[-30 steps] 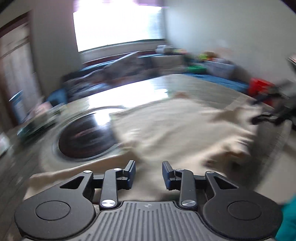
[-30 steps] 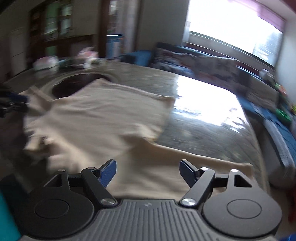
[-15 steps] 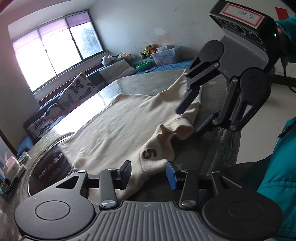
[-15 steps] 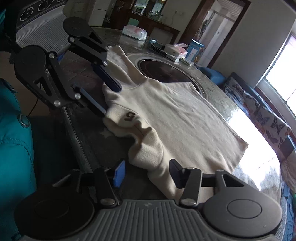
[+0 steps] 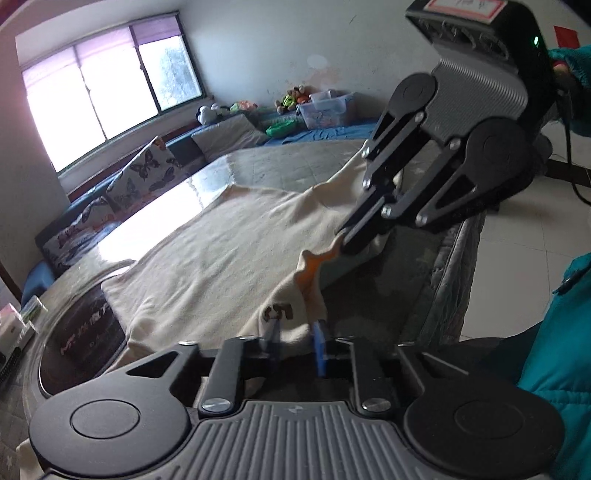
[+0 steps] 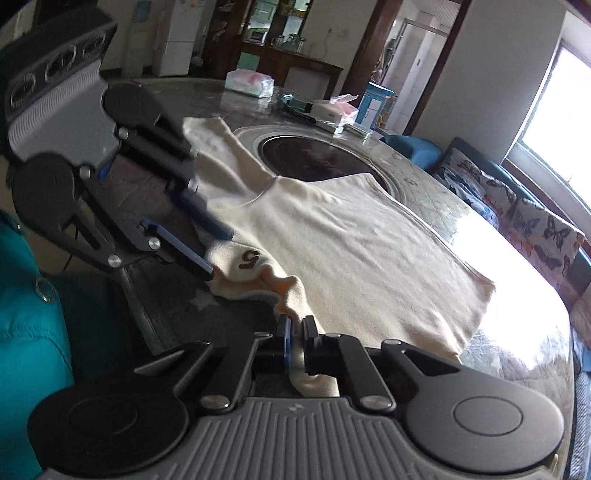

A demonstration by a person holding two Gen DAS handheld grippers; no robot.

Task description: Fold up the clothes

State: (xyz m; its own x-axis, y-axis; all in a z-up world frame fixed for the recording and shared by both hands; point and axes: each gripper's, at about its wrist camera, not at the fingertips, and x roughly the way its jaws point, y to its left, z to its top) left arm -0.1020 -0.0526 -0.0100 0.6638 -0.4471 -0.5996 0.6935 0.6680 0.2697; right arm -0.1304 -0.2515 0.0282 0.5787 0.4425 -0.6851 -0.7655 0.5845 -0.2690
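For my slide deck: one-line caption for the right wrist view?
Both grippers, right gripper and left gripper, pinch the near edge of a cream shirt on the table.

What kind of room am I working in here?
Most likely a home living and dining room: a round table with a dark inset centre, a window bench with butterfly cushions, and a wooden cabinet behind.

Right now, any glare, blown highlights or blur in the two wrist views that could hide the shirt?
Left wrist view: window blown out, glare streak on the table beside the cream shirt, which reads sharp; fisheye bends the edges. Right wrist view: window glare washes out the table's far side beyond the shirt's hem; left gripper slightly motion-blurred.
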